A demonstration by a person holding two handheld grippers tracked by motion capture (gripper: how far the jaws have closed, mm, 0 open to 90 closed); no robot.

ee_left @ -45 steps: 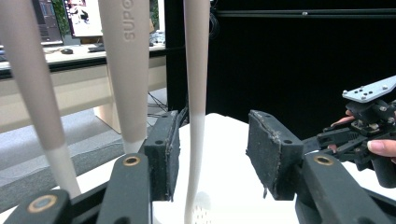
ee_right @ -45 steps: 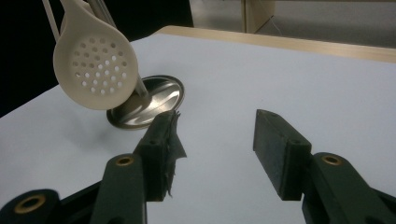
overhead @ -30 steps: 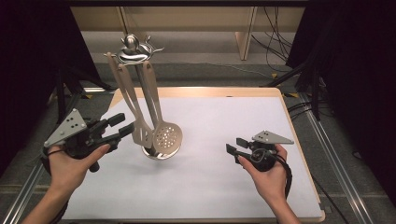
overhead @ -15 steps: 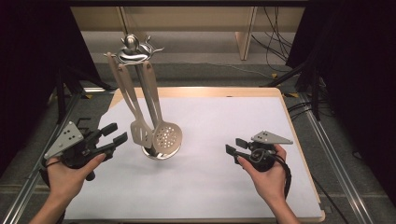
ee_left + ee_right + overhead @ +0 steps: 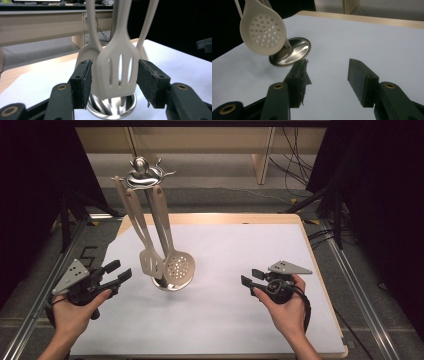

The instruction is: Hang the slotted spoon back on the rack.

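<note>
A steel utensil stand (image 5: 142, 170) rises from a round base (image 5: 170, 284) on the white table sheet. A beige slotted spatula (image 5: 149, 262) and a perforated skimmer (image 5: 179, 268) hang from it. My left gripper (image 5: 116, 272) is open at the table's left, pointing at the stand from a short way off. In the left gripper view the slotted spatula (image 5: 119, 70) hangs framed between the open pads (image 5: 82, 82), farther off, with the base (image 5: 112, 105) below. My right gripper (image 5: 251, 278) is open at the right with nothing between its fingers; its view shows the skimmer (image 5: 263, 33) and base (image 5: 290, 51) ahead.
The white sheet (image 5: 235, 250) covers a wooden table top (image 5: 320, 270) with metal rails along both sides. Cables lie on the floor beyond the far edge. A wooden desk leg (image 5: 262, 152) stands behind the table.
My left gripper has drawn back from the stand toward the table's near left and dropped lower. The right gripper has stayed put.
</note>
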